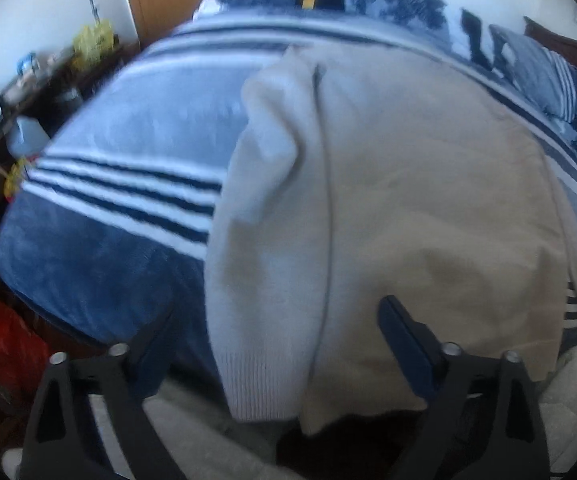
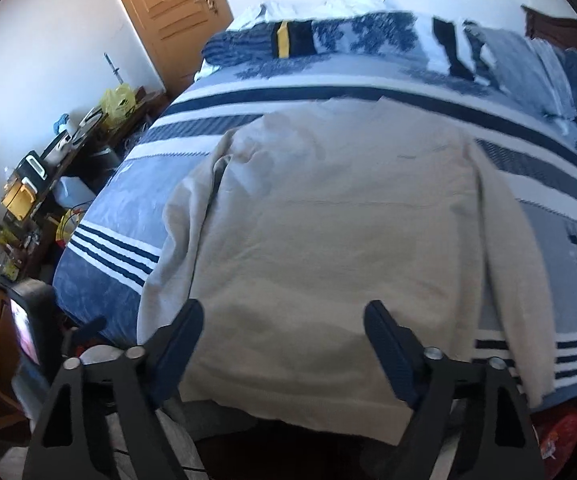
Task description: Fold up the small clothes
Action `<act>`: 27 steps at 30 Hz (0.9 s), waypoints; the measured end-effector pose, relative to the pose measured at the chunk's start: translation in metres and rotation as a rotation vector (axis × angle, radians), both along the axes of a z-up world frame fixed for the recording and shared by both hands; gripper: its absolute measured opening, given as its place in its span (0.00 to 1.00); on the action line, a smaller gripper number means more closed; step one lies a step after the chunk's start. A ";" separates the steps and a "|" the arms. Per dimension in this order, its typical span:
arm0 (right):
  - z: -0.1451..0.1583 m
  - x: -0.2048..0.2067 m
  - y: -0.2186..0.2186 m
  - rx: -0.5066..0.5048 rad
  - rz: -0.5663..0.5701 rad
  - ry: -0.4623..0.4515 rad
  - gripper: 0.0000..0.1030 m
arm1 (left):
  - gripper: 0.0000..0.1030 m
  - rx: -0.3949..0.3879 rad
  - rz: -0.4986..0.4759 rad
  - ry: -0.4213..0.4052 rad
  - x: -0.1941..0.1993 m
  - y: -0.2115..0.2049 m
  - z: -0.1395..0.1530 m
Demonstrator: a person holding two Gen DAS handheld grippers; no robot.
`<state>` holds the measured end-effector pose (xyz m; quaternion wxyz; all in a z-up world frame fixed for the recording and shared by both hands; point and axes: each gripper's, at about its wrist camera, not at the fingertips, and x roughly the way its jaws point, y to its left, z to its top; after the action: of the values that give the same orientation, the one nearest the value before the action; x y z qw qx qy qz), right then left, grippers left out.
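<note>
A beige knit sweater [image 1: 428,184] lies spread on a blue, grey and white striped bed cover [image 1: 128,120]. Its left sleeve [image 1: 264,168] is folded in over the body, with the ribbed cuff hanging at the near bed edge. In the right wrist view the sweater [image 2: 320,232] lies flat, its right sleeve [image 2: 516,260] stretched along the side. My left gripper [image 1: 280,316] is open and empty above the sweater's near hem. My right gripper [image 2: 284,320] is open and empty above the hem too.
Folded dark and patterned clothes [image 2: 328,36] and pillows [image 2: 520,64] lie at the far side of the bed. A cluttered dark shelf [image 2: 44,184] stands along the left wall beside a wooden door [image 2: 168,12]. A red bag [image 1: 0,344] sits on the floor.
</note>
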<state>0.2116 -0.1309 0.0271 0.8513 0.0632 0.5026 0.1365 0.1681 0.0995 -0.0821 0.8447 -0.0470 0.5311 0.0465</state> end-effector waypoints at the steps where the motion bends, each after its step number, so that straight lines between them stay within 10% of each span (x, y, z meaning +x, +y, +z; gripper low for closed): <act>1: -0.004 0.006 0.002 0.010 0.007 0.015 0.78 | 0.74 -0.014 0.007 0.035 0.004 0.004 -0.011; 10: -0.063 0.065 0.063 0.097 0.165 0.129 0.65 | 0.64 -0.043 -0.058 0.085 0.006 0.003 -0.038; 16: -0.123 0.096 0.112 0.203 0.239 0.291 0.29 | 0.45 -0.024 -0.020 0.079 0.005 0.008 -0.044; 21: -0.141 0.098 0.136 0.260 0.272 0.350 0.29 | 0.12 -0.162 0.081 0.060 -0.006 0.038 -0.037; 27: -0.178 0.104 0.165 0.357 0.303 0.508 0.29 | 0.08 -0.250 0.115 0.019 -0.014 0.053 -0.016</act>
<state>0.3152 0.0344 -0.1506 0.6444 0.1677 0.6705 0.3272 0.1541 0.1526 -0.0983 0.8233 -0.1817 0.5370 0.0286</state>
